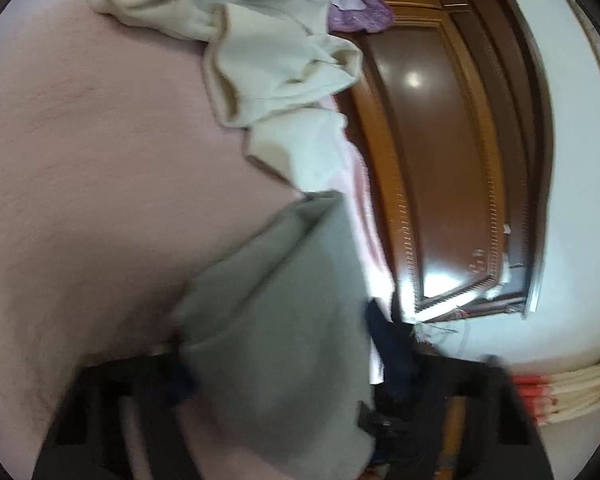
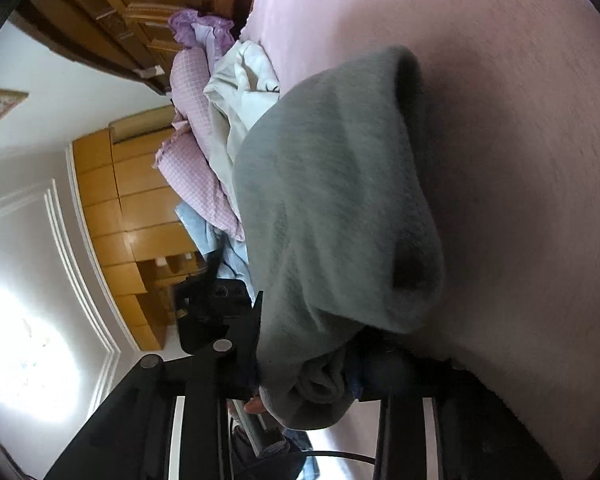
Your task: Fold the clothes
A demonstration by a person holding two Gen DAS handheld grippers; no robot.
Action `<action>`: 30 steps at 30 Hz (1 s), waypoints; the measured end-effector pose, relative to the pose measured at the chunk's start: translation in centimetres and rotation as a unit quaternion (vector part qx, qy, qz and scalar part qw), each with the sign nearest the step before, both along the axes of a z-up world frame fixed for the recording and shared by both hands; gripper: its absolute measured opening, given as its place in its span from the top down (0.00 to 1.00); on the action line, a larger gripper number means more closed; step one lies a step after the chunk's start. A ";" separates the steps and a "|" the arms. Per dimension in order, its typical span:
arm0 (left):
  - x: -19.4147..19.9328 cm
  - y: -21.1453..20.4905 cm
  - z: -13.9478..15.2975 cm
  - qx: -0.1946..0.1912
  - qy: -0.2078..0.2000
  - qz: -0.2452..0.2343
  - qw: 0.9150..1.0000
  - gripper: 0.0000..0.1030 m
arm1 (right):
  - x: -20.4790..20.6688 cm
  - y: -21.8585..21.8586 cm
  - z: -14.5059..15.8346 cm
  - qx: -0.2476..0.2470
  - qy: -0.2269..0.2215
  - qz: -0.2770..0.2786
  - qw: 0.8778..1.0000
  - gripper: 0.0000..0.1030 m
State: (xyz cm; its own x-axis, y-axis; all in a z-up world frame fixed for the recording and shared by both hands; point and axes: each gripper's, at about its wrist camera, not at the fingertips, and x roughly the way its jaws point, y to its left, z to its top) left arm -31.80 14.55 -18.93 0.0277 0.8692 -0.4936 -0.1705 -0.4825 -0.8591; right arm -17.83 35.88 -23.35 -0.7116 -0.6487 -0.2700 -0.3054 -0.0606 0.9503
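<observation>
Pink bedding [image 1: 80, 160] carried the grey garment [image 1: 276, 320], which the left gripper [image 1: 276, 392] apparently pinched, though blur obscured it, and the right gripper [image 2: 312, 384] clenched bunched, so both edges wanted equal tension before lowering flat.

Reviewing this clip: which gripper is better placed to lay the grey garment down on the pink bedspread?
Probably right: the right gripper grips the grey garment bunched, with pink bedspread directly ahead.
</observation>
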 end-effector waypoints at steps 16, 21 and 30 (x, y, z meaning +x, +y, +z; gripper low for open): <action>12.7 -10.6 3.8 0.030 0.055 0.088 0.994 0.79 | -0.4 -2.1 7.3 0.222 0.037 0.260 0.939 0.73; 20.5 -14.8 1.5 0.004 -0.005 0.132 0.991 0.79 | -1.0 -6.5 7.6 0.281 0.026 0.386 0.878 0.70; 22.0 -14.2 5.8 -0.202 0.104 0.148 0.963 0.76 | 3.9 -5.6 11.4 0.400 0.021 0.344 0.849 0.58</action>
State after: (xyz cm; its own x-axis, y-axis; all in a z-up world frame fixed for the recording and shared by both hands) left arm -9.80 0.39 -13.17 -0.3274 0.5598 -0.7612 -0.1225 -0.8240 -0.5532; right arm -13.88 30.25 -11.98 -0.2573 -0.5361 -0.8040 0.0969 -0.8421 0.5305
